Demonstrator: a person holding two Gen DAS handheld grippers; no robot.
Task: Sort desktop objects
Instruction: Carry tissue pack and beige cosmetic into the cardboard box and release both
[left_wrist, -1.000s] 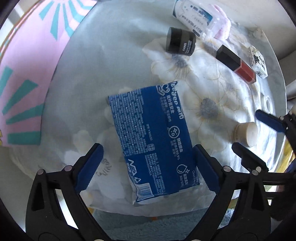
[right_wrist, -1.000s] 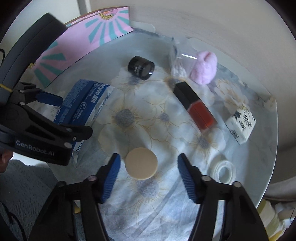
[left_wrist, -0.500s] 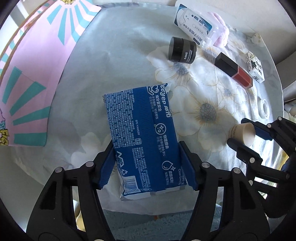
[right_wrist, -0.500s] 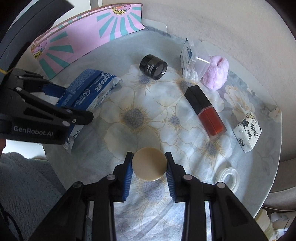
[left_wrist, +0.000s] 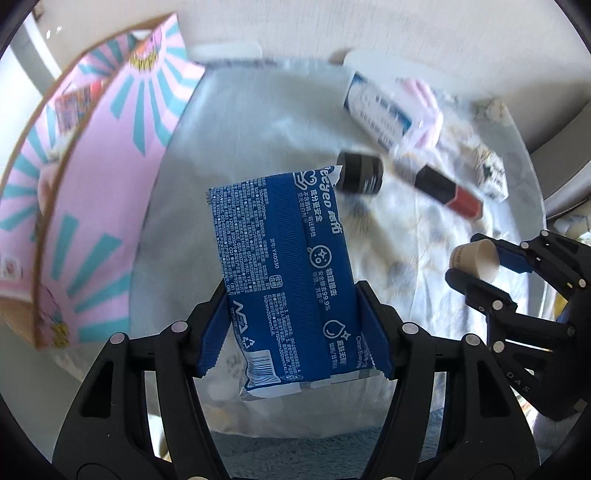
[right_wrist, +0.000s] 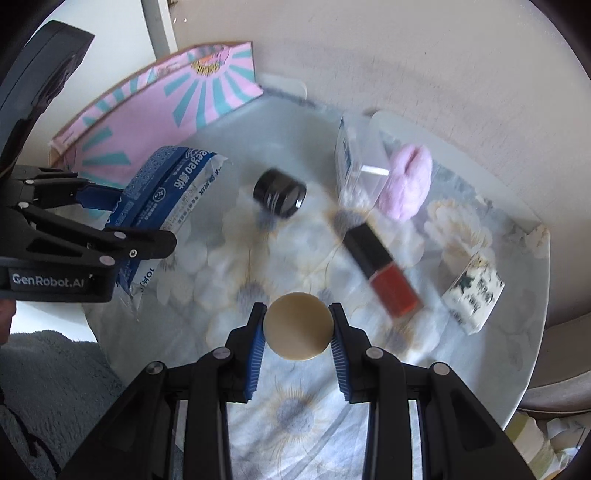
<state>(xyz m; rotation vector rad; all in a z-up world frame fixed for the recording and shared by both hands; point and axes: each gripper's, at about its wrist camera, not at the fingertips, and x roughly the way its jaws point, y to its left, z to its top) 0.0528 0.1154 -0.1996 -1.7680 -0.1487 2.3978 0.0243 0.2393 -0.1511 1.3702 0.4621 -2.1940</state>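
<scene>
- Our left gripper (left_wrist: 295, 328) squeezes the soft blue plastic wipes pack (left_wrist: 284, 273) near its bottom, above the table.
- Our right gripper (right_wrist: 297, 328) pinches the small round tan jar (right_wrist: 297, 326); it looks hard and light.
- Only the right view shows the fluffy pink ball (right_wrist: 408, 186) clearly; only the left shows inside the pink striped box (left_wrist: 74, 177).

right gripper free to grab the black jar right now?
Probably not. The right gripper is shut on the beige round jar, so its jaws are occupied. The path to the black jar over the floral cloth looks open, but it would have to set the beige one down first.
</scene>
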